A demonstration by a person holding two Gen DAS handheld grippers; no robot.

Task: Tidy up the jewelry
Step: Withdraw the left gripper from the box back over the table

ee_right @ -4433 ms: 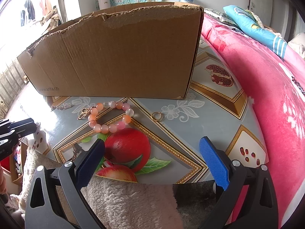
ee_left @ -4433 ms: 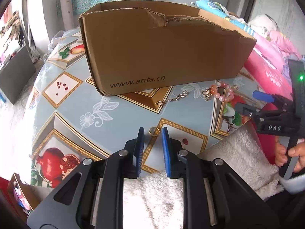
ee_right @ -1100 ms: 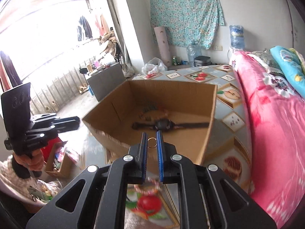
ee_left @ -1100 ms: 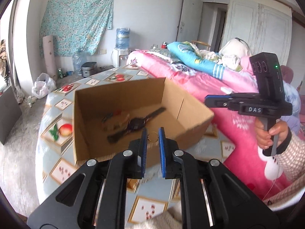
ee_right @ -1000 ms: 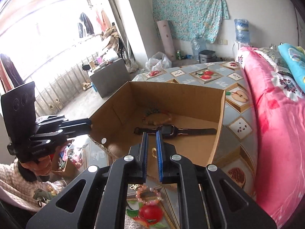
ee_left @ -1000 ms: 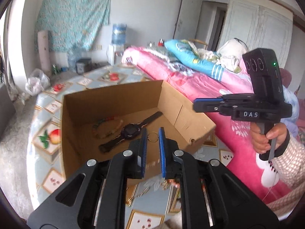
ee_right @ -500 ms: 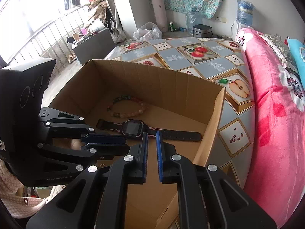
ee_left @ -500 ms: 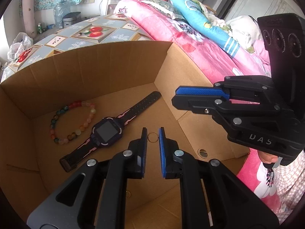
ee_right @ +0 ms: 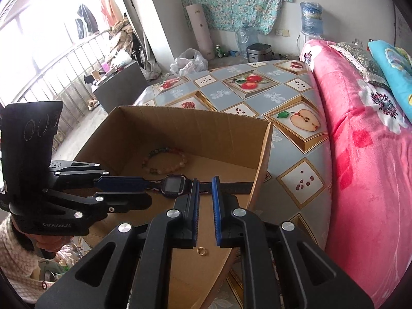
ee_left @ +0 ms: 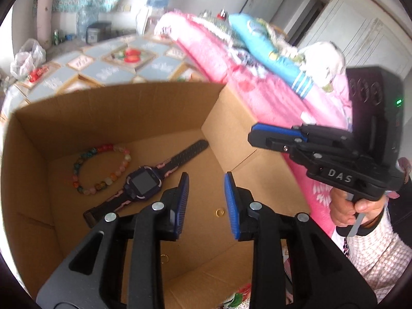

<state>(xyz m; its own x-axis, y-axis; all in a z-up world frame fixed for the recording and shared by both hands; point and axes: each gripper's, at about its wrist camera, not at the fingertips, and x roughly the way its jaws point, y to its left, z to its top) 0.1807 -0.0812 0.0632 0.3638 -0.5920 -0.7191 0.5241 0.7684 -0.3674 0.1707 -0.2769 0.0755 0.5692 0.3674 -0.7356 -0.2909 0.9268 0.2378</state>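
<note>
An open cardboard box point(ee_left: 116, 110) point(ee_right: 206, 131) holds a dark watch point(ee_left: 143, 181) point(ee_right: 175, 185) and a multicoloured bead bracelet point(ee_left: 100, 167) point(ee_right: 164, 161). My left gripper point(ee_left: 206, 177) point(ee_right: 147, 191) hangs over the box floor, its jaws opening with nothing between them. A small gold ring point(ee_left: 219, 212) lies on the cardboard just below its right finger. A second gold ring point(ee_left: 164, 258) rests nearer the front wall. My right gripper point(ee_right: 205, 180) point(ee_left: 253, 137) is shut above the box with nothing seen between its pads; a gold ring point(ee_right: 201, 251) lies on the floor beneath it.
The box stands on a table with a fruit-patterned cloth point(ee_right: 257, 90). A pink blanket point(ee_right: 360, 154) point(ee_left: 257, 90) runs along the right side. A person's hand point(ee_left: 345, 206) grips the right tool. Water bottles point(ee_right: 311, 18) and a railing stand far behind.
The left jaws have spread apart and the gold ring they held now lies on the box floor. Both grippers have shifted a little over the box.
</note>
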